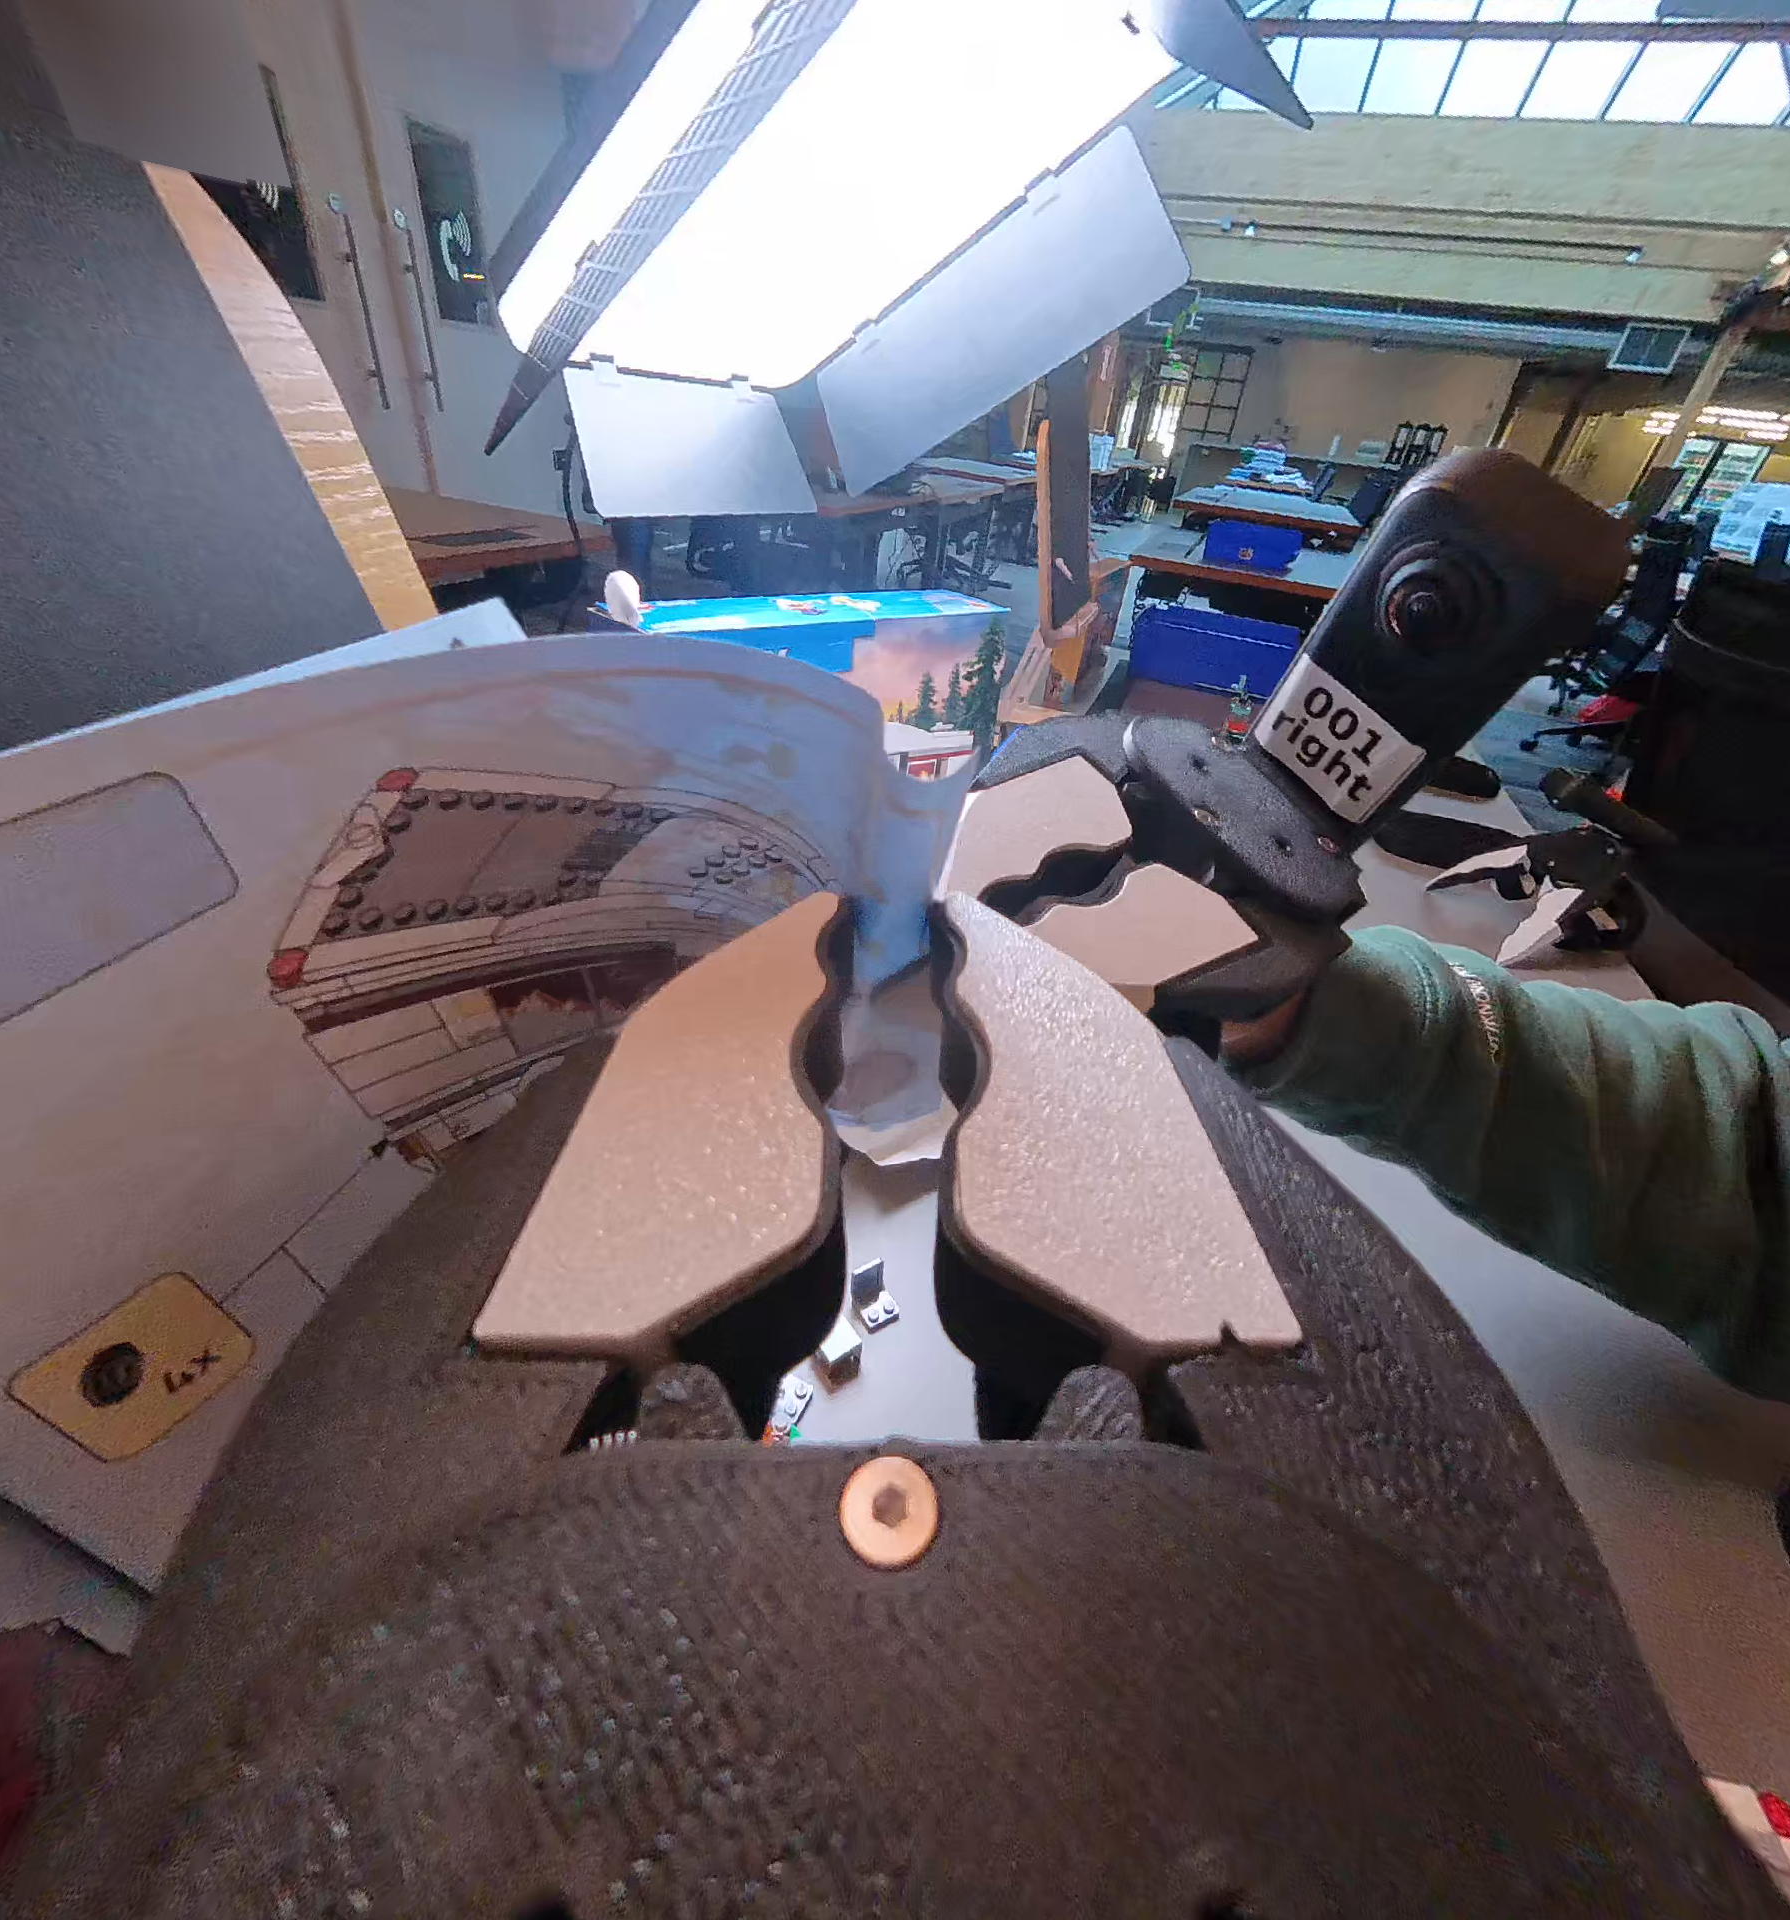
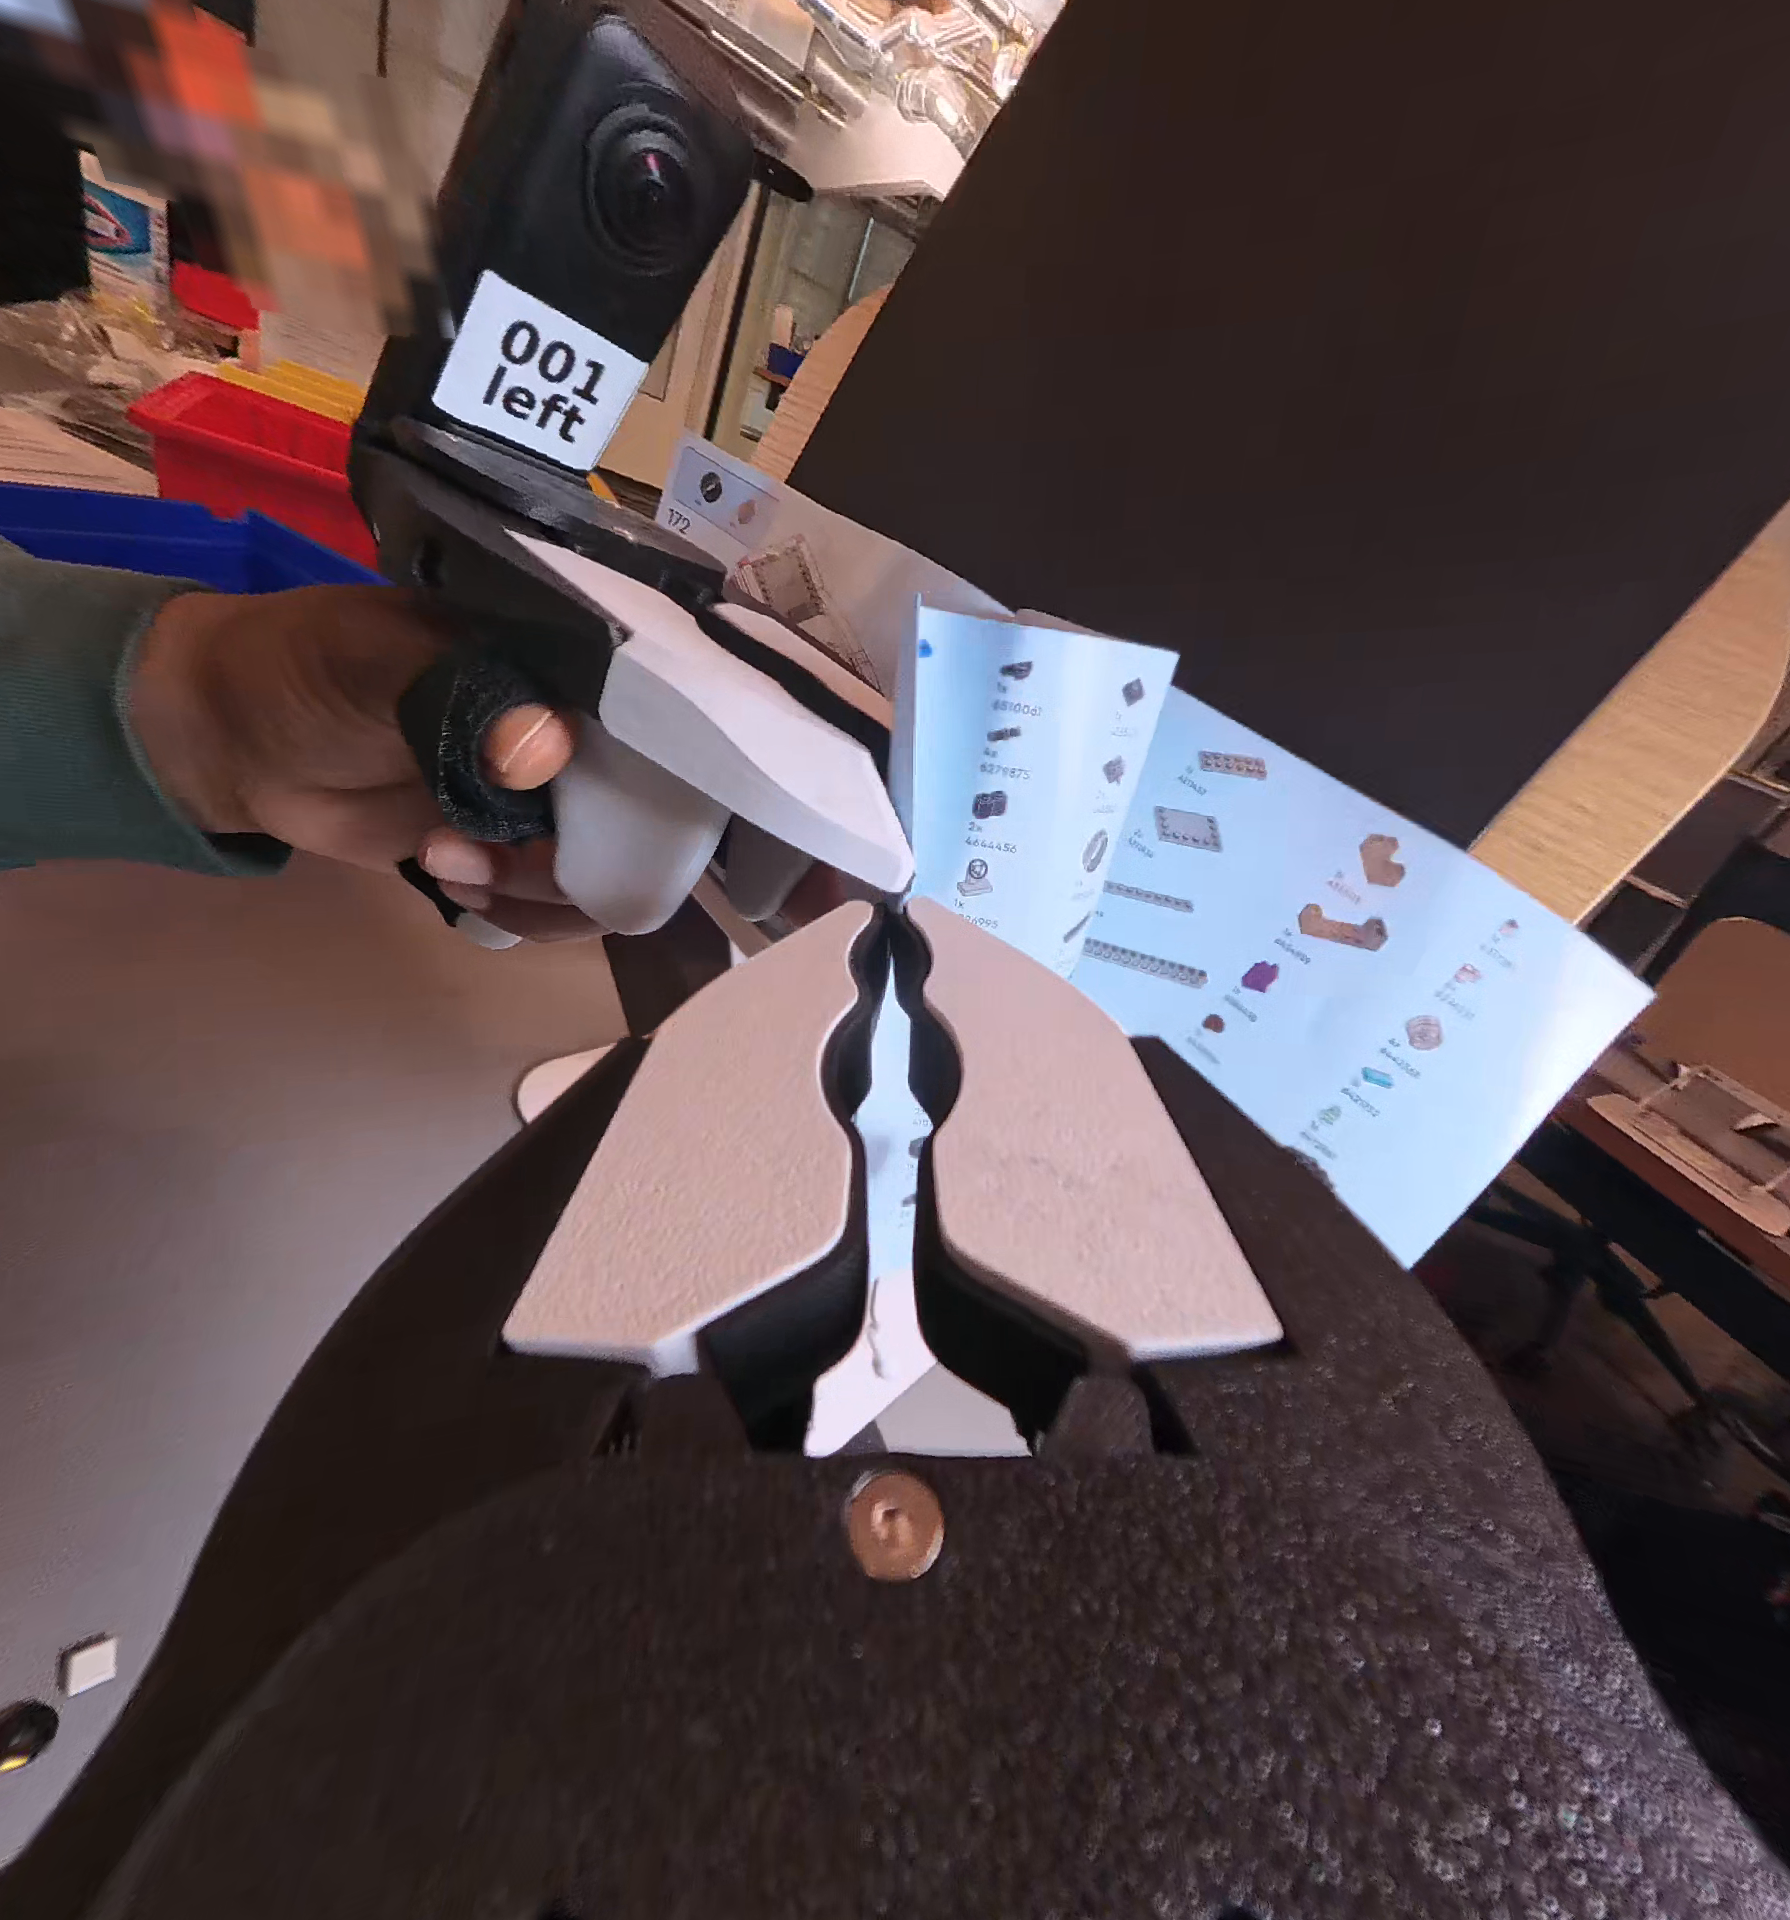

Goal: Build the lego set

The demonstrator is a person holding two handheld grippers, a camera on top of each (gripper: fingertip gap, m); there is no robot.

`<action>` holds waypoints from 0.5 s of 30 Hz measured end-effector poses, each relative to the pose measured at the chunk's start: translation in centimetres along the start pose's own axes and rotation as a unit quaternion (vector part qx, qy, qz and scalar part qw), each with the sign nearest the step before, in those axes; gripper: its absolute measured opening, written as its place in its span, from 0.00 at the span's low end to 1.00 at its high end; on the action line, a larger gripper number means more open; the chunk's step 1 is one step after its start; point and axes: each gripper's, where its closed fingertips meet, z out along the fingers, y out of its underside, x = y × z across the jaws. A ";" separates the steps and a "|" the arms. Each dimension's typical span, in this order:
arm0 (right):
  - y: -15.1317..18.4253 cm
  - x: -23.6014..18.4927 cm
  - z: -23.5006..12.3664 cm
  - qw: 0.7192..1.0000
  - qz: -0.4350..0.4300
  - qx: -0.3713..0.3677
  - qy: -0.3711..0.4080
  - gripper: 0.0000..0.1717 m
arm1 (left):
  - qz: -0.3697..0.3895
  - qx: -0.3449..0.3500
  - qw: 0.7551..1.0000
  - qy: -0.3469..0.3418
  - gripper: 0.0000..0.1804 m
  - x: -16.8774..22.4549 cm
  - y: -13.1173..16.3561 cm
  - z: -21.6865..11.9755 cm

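Above grey table [image 1: 1493, 1299], both tools pinch booklet page [image 2: 1286, 935].

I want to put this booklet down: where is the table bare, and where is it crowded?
Bare table lies left of the right tool, below the hand holding the left tool, as far as a white tile and black round piece. Crowded: small grey bricks under the left tool, and the spread booklet.

Between the matt, grainy plastic fingers [image 2: 745, 1122]: thin, smooth printed paper booklet [image 2: 1338, 966]; behind them a rough black housing [image 2: 974, 1714] with coppery metal screw [image 2: 893, 1527].
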 end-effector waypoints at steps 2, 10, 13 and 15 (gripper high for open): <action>0.1 -0.1 -0.1 1.000 0.012 0.002 -0.009 0.00 | 0.002 0.000 1.000 0.002 0.07 0.0 0.1 -0.1; 0.6 0.7 -0.5 0.999 0.035 -0.008 -0.016 0.12 | 0.006 0.002 1.000 0.012 0.04 -0.3 0.3 -1.0; 0.3 0.7 -0.6 0.997 0.058 -0.012 -0.044 0.20 | 0.010 -0.001 1.000 0.012 0.03 -0.4 0.3 -1.1; -0.5 0.1 -0.6 0.987 0.124 0.006 -0.103 0.27 | 0.016 -0.002 1.000 0.022 0.03 -0.2 0.3 -1.1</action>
